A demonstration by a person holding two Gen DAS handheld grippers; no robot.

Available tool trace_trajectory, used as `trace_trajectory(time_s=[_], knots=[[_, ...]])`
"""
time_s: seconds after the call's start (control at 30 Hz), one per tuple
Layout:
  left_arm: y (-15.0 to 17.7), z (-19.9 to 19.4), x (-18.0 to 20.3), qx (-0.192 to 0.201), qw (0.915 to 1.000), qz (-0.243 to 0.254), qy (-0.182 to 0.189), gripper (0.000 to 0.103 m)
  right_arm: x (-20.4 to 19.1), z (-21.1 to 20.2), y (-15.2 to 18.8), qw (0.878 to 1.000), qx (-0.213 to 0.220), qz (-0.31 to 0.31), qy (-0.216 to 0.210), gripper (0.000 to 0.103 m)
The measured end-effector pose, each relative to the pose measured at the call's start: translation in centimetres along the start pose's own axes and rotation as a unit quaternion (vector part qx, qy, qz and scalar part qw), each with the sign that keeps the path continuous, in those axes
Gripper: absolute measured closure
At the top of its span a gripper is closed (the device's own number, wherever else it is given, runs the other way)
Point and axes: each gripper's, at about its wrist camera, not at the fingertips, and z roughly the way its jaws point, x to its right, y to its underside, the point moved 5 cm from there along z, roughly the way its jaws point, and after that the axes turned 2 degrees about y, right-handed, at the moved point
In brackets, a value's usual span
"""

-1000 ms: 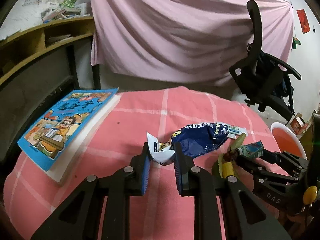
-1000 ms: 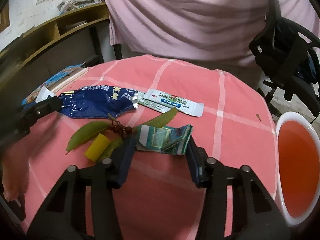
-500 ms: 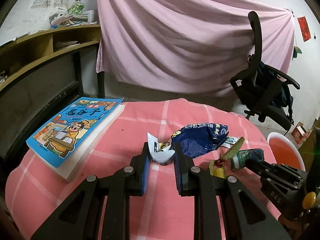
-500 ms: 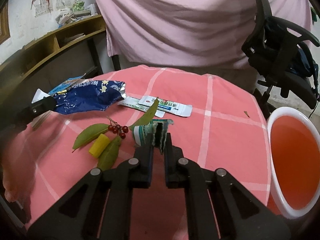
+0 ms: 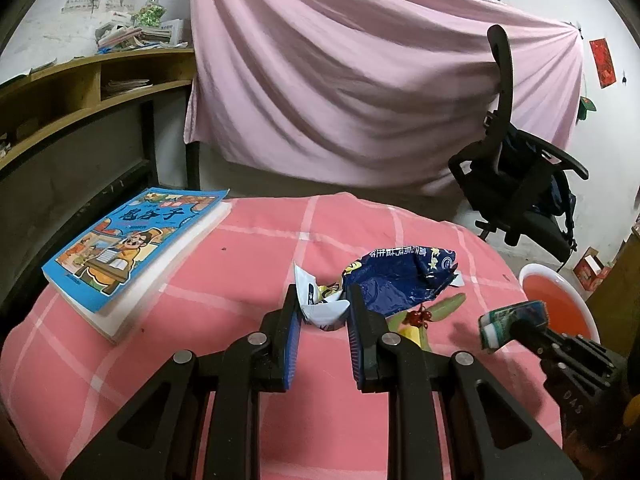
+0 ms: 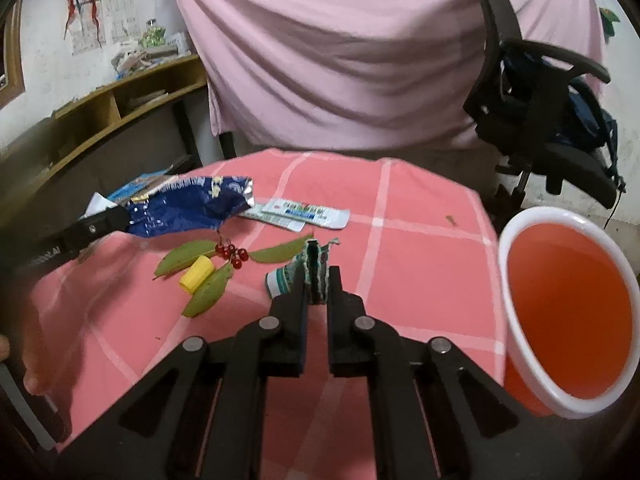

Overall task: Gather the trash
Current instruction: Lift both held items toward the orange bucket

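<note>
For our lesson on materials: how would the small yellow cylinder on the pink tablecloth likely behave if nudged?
The yellow cylinder lies on its side, so it would probably roll. It looks small and likely light, so a slight push may move it. The leaves it rests against might check its roll.

The left gripper (image 5: 323, 306) and right gripper (image 6: 318, 282) both angle downward, jaws clamped nearly together.

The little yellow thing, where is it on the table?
In the right wrist view the little yellow thing lies on the pink tablecloth, left of centre, between two green leaves and just left of the red berries.
</note>
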Motion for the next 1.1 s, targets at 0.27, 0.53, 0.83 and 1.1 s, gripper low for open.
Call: trace_trajectory(time_s=[0.27,0.53,0.83,1.1], knots=[[-0.5,-0.8,2.4,0.026,0.9996,0.005,0.014,0.085,1.2,-3.2,-0.8,0.997,0.069,0.006,0.015,0.077],[-2.7,-2.7,8.7,0.098,0.9921,0.022,0.076,0.085,3.7,-9.4,-2.1,0.975,0.208,0.010,0.078,0.077],[-2.7,-2.2,19.8,0.107,0.9776,0.054,0.173,0.085,8.8,-15.2,-1.9,0.937,0.295,0.031,0.185,0.076],[-1.4,-1.2,27.3,0.094,0.9658,0.086,0.226,0.085,14.7,-18.1,-0.7,0.915,0.307,0.070,0.250,0.076]])
